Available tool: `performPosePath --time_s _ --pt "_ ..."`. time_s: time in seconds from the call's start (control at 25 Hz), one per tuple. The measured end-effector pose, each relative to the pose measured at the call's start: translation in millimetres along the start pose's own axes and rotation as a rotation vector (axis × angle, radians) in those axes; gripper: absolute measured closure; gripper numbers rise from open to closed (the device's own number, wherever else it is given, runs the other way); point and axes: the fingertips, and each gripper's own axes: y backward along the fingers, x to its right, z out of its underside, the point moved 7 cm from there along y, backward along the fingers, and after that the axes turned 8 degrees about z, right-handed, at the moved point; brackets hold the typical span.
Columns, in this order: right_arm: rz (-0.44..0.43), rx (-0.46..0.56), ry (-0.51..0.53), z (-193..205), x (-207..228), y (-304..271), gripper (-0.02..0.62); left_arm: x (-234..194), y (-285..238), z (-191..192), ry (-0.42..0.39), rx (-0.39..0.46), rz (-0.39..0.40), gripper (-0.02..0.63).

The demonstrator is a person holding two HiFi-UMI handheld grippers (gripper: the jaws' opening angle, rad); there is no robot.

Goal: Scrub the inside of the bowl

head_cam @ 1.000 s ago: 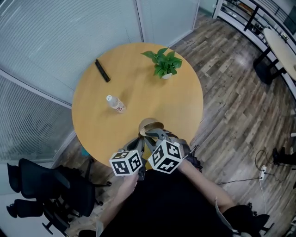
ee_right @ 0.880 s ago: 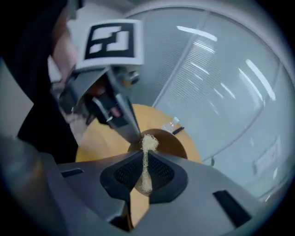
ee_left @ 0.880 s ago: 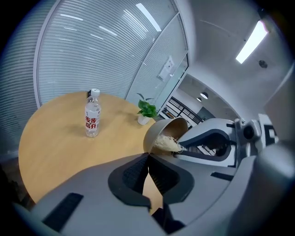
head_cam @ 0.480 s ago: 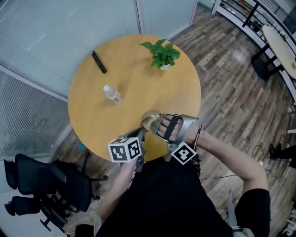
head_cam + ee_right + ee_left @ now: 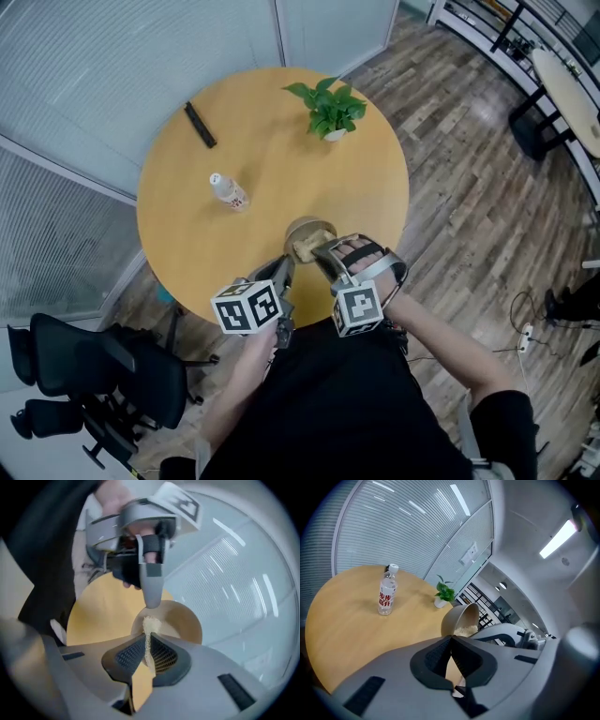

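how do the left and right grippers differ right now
The left gripper is shut on the rim of the bowl, holding it tilted. The right gripper is shut on a pale sponge that pokes into the bowl. The left gripper holds the dish, the right gripper the cleaning tool. Both have their jaws closed, and they meet at the bowl.

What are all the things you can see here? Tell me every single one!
table: one, round, yellow wood, middle of the room
bowl: one, tan, tilted, near edge of table
scrub pad: one, pale, inside the bowl
bottle: one, clear with white cap, upright on table
plant: one, green in white pot, far side of table
black bar: one, flat on table's far left
chair: one, black, on floor left of table
left gripper: one, grey, shut on bowl rim
right gripper: one, grey, shut on scrub pad
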Motion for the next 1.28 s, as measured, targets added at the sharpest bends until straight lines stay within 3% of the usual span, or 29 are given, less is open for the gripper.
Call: performPosePath --time_s 0.16,0.24,0.28,0.32,0.44,0.52,0.6,0.72,0.84,0.96,1.12,1.2,1.28 --pt "-0.043 -0.011 -0.564 -2 5 -6 0.558 -2 -6 0 0.022 0.003 0.012 0.592" --pt "0.001 -0.013 -0.707 -2 14 -6 0.558 -4 -6 2 0.052 -0.001 0.012 0.592" --pt "0.049 -0.026 -0.680 -1 18 -5 0.558 -5 -6 4 0.071 -0.004 0.014 0.592" --pt "0.107 -0.038 -0.586 -1 22 -3 0.558 -7 -7 5 0.091 -0.004 0.017 0.592" --pt "0.266 -0.012 -0.082 -8 22 1 0.558 -9 -9 8 0.169 0.002 0.045 0.592" --pt "0.313 0.037 0.227 -10 12 0 0.558 -9 -12 9 0.226 0.001 0.081 0.592" --pt "0.318 0.076 0.354 -3 3 -2 0.558 -8 -11 12 0.241 -0.007 0.099 0.592" --pt "0.346 0.107 0.357 5 6 -3 0.558 0 -7 11 0.164 -0.011 0.096 0.592" --pt "0.305 0.103 0.223 4 5 -6 0.558 6 -4 5 0.067 0.006 0.071 0.591" --pt "0.183 0.124 0.102 1 -2 -6 0.558 3 -2 2 0.094 0.034 0.075 0.591" --pt "-0.044 0.151 -0.055 2 -13 -1 0.558 -10 -1 2 0.105 0.024 0.031 0.591" --pt "-0.066 0.166 -0.155 5 -6 3 0.558 -16 -2 6 0.117 0.005 0.012 0.592" --pt "0.007 0.167 -0.141 7 8 7 0.558 -17 -4 10 0.131 -0.009 0.014 0.592"
